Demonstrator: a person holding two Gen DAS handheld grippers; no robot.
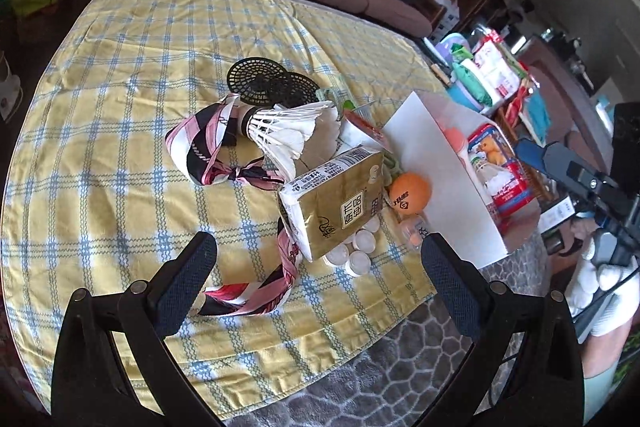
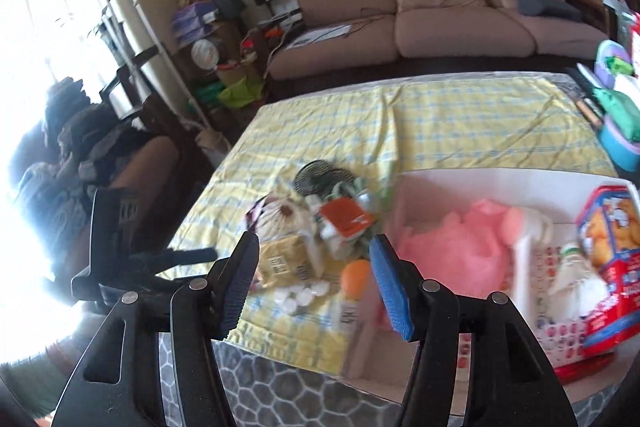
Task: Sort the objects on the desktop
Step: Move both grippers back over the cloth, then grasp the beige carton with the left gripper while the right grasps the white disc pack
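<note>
Yellow checked cloth (image 1: pixel 120 75) is covering the table, and the clutter to be sorted is sitting in a heap at the centre of the left wrist frame. A gold tissue pack (image 1: pixel 336 199) is lying tilted there, with small white caps (image 1: pixel 358 251) peeking out just below it and an orange ball (image 1: pixel 410 193) touching its right side. Above the pack, a white shuttlecock (image 1: pixel 288 131) is resting on its side beside a pink, black and white scarf (image 1: pixel 208 147), and black mesh discs (image 1: pixel 260 79) are lying further up. A white box (image 1: pixel 444 175) is standing at centre right, holding a red tin (image 1: pixel 500 171).

The left gripper (image 1: pixel 320 275) is hanging released at the bottom of its frame, its jaws spread wide with nothing between them, just below the pack. The right gripper (image 2: pixel 314 287) is likewise hanging spread and empty at the lower centre of its blurred frame, with the ball showing between its blue pads (image 2: pixel 394 291). A pink mesh sponge (image 2: pixel 452 247) is lying inside the box at right. A white-gloved hand (image 1: pixel 600 287) is showing at the right edge of the left wrist frame.
</note>
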